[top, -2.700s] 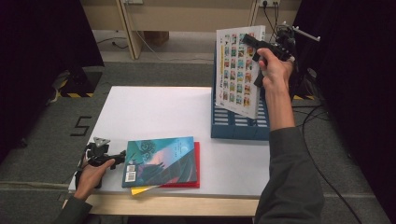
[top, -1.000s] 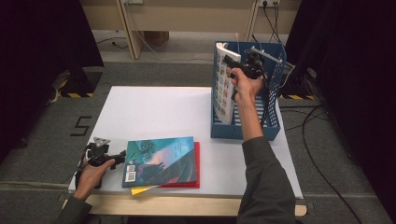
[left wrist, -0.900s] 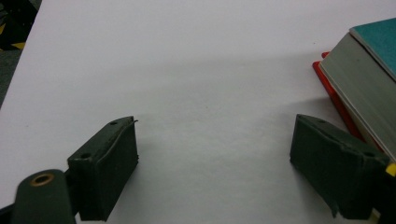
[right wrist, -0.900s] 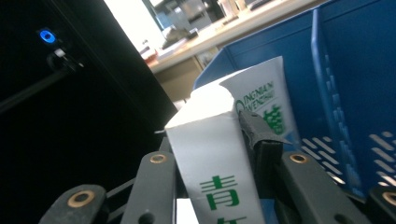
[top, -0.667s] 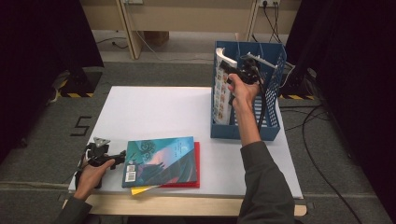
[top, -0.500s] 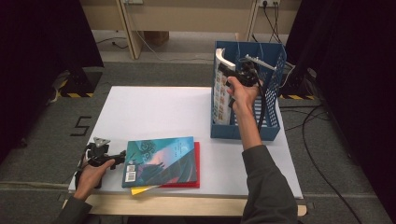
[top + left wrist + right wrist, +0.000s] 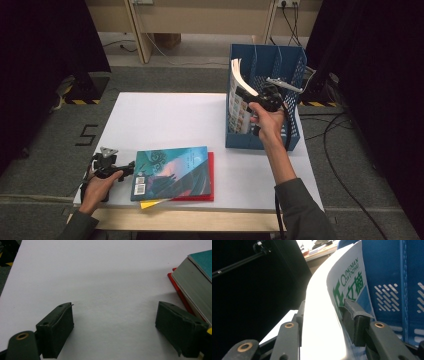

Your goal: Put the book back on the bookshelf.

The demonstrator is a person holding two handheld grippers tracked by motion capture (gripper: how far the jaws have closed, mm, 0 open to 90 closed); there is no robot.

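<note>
The right tool (image 7: 256, 98) stands at the upper right of the high view, at the top edge of a thin magazine (image 7: 239, 107) that stands upright in the left compartment of a blue file rack (image 7: 280, 80). The magazine's upper part bows away to the upper left, and its cover of small picture panels faces the left of the frame. In the right gripper view the magazine (image 7: 322, 315) passes between the two black jaws. Those jaws have just been opening. The right-hand pad (image 7: 352, 317) lies against the printed face with green characters; whether the left-hand pad touches the sheet cannot be told. The rack's perforated blue wall (image 7: 397, 285) rises just behind.

The left tool (image 7: 125, 168) rests on the white table (image 7: 165, 120) at the lower left of the high view, held by the person's left hand (image 7: 100, 182). Its jaws are spread wide, with bare table (image 7: 100, 277) between them. Just beside the right-hand jaw, at the right edge of the left gripper view, lies a teal book (image 7: 197, 280) on a red book (image 7: 178, 290). In the high view this stack (image 7: 172, 172) sits at the lower centre, with a yellow sheet (image 7: 152, 203) showing under its near edge.
</note>
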